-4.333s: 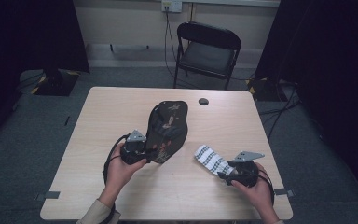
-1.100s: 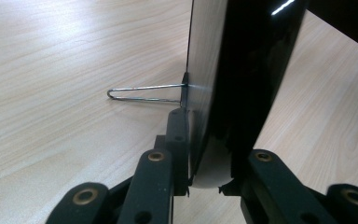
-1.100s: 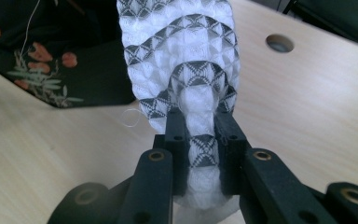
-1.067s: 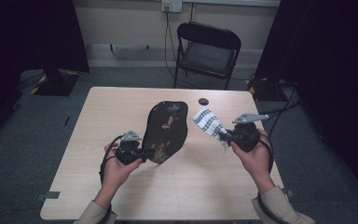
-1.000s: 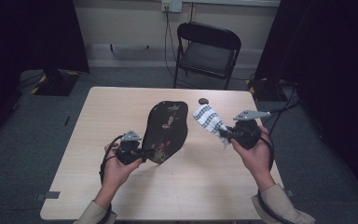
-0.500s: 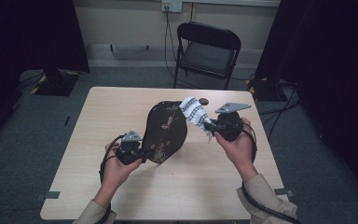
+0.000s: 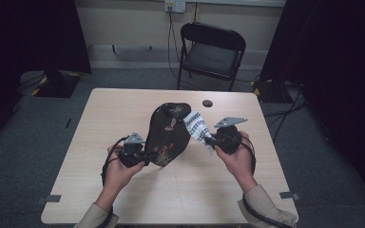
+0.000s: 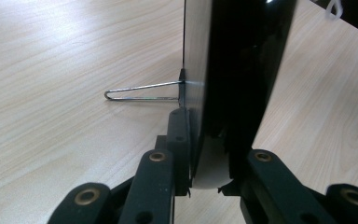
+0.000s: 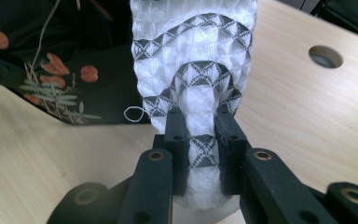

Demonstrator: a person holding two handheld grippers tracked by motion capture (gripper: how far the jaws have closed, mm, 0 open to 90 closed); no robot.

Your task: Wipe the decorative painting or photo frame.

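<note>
A black lacquered tray (image 7: 167,134) painted with red flowers stands tilted on its edge in the middle of the table. My left gripper (image 7: 145,157) is shut on its lower rim (image 8: 209,154); a thin wire stand (image 8: 142,91) juts from the tray's back onto the wood. My right gripper (image 7: 208,141) is shut on a white cloth with a black woven pattern (image 7: 197,127), pinched between its pads (image 9: 200,140). The cloth's free end rests against the tray's right edge (image 9: 74,88), near its top.
The light wooden table (image 7: 123,104) has a small round hole (image 7: 207,103) near its far edge. A black folding chair (image 7: 209,52) stands beyond the table. Cables trail from both grippers over the table's front half.
My right gripper has carried the cloth left and slightly down, from the table's right side up to the tray's right edge. The left gripper and the tray stayed where they were.
</note>
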